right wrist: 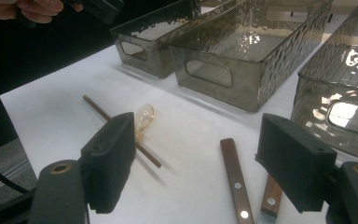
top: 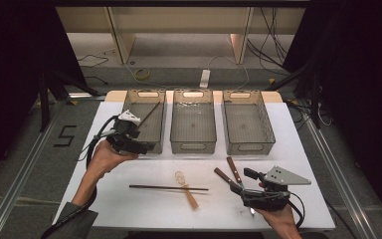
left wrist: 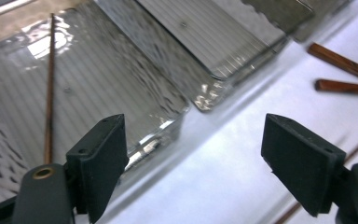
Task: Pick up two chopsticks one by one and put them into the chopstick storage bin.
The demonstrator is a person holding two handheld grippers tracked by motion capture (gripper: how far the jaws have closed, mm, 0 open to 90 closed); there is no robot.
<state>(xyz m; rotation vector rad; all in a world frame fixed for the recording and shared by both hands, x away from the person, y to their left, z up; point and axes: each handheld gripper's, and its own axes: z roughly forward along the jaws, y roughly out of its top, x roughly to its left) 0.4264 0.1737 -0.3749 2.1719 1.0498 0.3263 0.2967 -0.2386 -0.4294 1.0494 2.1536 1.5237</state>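
On the bench [top: 104,199] in the high view, three clear bins sit in a row along the far side, and the left gripper [top: 129,142] hangs by the near edge of the left bin [top: 155,95] with its jaws apart and nothing between them. One dark chopstick [top: 150,113] already lies slanted inside that bin, while its twin, the other chopstick [top: 169,187], is flat on the bench in front, near a clear plastic spoon [top: 185,186] that crosses it. Over to the right, the right gripper [top: 241,189] rests low by two wooden-handled knives [top: 229,172], also open and empty. In the left gripper view the pads stand wide (plenty of daylight between them), with only white bench and the bin's corner showing in the gap; the binned chopstick [left wrist: 50,88] runs along the ribbed floor of the left bin [left wrist: 121,79], and the knife handles [left wrist: 342,74] poke in at the upper right. In the right gripper view the jaws are spread wide too, holding nothing, with the knife handles [right wrist: 235,179] lying on the bench between them, the spoon [right wrist: 144,117] and loose chopstick [right wrist: 121,130] just past the left jaw, and the bins beyond.
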